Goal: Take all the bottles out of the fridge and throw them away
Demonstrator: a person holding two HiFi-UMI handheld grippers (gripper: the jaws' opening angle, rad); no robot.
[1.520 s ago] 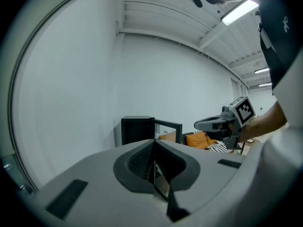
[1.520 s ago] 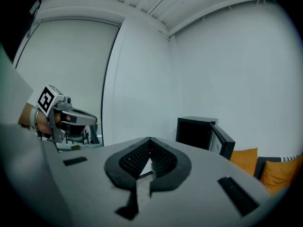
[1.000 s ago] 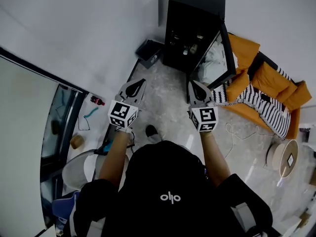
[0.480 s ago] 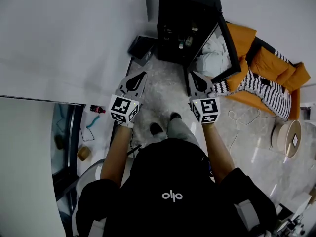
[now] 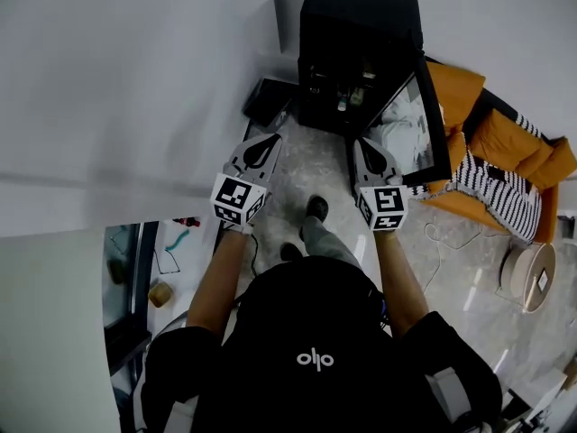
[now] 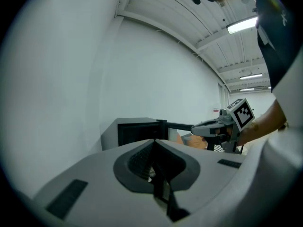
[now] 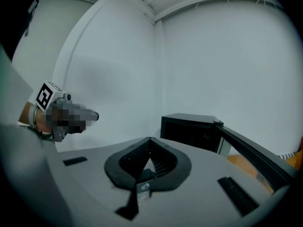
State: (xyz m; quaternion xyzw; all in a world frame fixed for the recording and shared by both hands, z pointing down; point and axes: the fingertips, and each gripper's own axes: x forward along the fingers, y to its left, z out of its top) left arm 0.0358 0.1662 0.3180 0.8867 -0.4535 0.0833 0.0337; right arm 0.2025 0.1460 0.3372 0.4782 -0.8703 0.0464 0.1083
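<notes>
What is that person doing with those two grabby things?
A person faces a small black fridge whose door stands open. Each hand holds a gripper: the left gripper and the right gripper both point at the fridge, shut and empty. Small things that look like bottles sit on a shelf inside. None has been taken out yet.

1. A plain white wall [image 5: 135,79] fills the upper left of the head view.
2. The floor [image 5: 460,278] is glossy, pale grey marbled stone.
3. An orange sofa [image 5: 507,135] stands at the right, with a black-and-white striped blanket [image 5: 496,192] draped over it.
4. A round beige stool [image 5: 527,278] sits near the sofa.
5. Strip lights [image 6: 244,25] glow on the ribbed white ceiling [image 6: 180,13].
</notes>
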